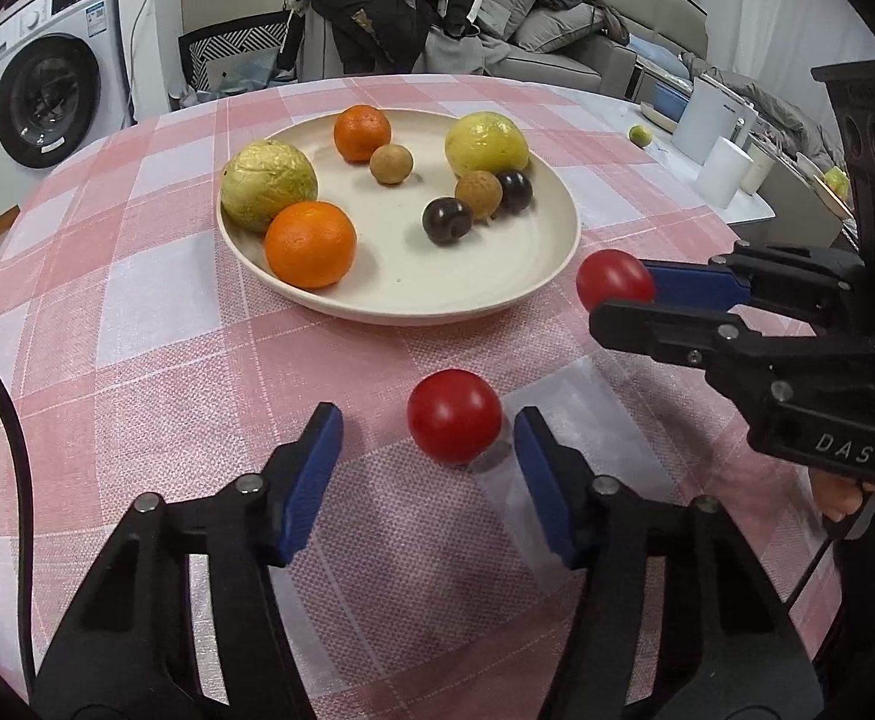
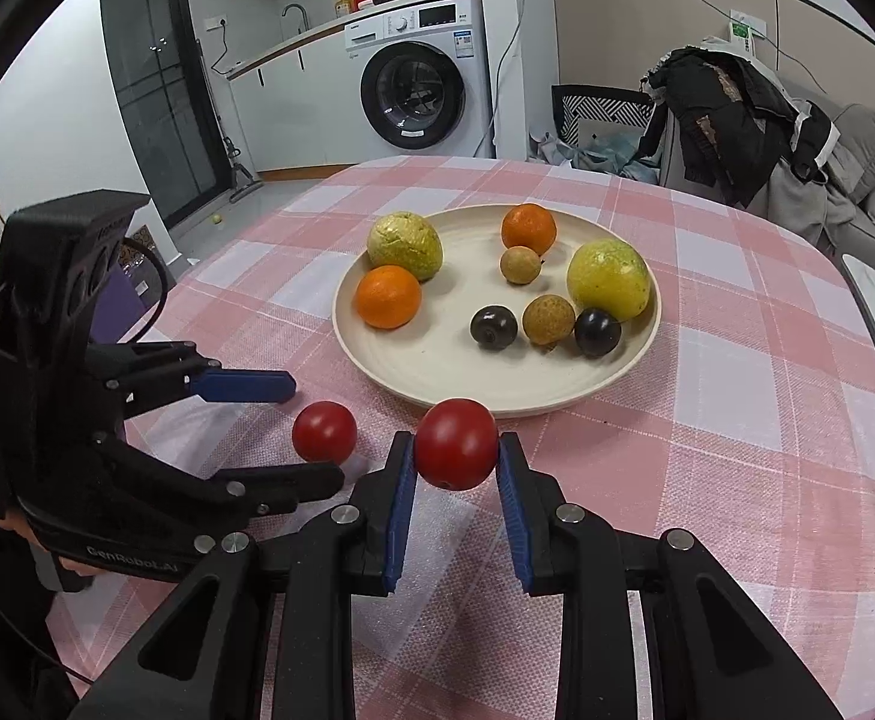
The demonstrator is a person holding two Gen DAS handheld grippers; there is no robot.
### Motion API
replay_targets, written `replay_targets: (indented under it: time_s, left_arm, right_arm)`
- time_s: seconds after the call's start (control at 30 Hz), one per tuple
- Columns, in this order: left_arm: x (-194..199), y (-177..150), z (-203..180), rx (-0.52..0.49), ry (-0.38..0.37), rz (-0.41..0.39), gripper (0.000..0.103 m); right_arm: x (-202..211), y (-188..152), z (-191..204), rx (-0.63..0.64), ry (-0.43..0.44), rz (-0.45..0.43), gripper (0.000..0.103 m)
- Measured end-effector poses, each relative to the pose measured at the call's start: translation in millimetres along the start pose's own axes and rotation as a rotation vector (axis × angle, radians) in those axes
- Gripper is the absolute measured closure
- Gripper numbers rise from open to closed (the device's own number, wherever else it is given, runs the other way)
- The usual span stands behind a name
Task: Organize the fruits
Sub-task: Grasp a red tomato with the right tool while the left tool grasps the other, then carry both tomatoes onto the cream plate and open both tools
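- My left gripper (image 1: 428,420) stood spread around the loose tomato (image 1: 454,415) on the cloth, just short of the plate (image 1: 413,300); its pads were not yet pressing.
- My right gripper (image 2: 455,450) pinched the second tomato (image 2: 455,443), raised near the plate's front rim.
- Step judged: gathering the tomatoes. Next: close the left, then set both on bare plate, clear of the oranges and plums.

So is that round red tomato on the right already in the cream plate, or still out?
Out. The round red tomato is clamped in the right gripper, just short of the cream plate.
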State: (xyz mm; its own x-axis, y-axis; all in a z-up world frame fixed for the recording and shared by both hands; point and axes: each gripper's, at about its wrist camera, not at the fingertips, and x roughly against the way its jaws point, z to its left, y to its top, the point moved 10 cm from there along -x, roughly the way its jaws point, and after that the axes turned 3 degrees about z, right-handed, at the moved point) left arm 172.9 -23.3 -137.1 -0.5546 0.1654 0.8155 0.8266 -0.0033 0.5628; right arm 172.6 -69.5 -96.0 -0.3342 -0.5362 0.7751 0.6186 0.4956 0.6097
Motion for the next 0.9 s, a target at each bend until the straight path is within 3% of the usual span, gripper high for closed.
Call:
replay_targets:
  time_s: [0.17, 0.47, 0.9]
  left_arm:
    - [1, 0, -6, -0.011, -0.024, -0.002, 0.074]
    - [8, 3, -9, -0.035, -0.024, -0.031, 0.075]
    - [44, 26, 4, -0.013, 0.032, -0.160, 0.075]
  right_arm:
    - [0, 0, 0, 0.001, 0.002, 0.001, 0.075]
    - [0, 0, -2, -0.005, 0.002, 0.000, 0.075]
    - [10, 7, -12, -0.046, -0.008, -0.050, 0.075]
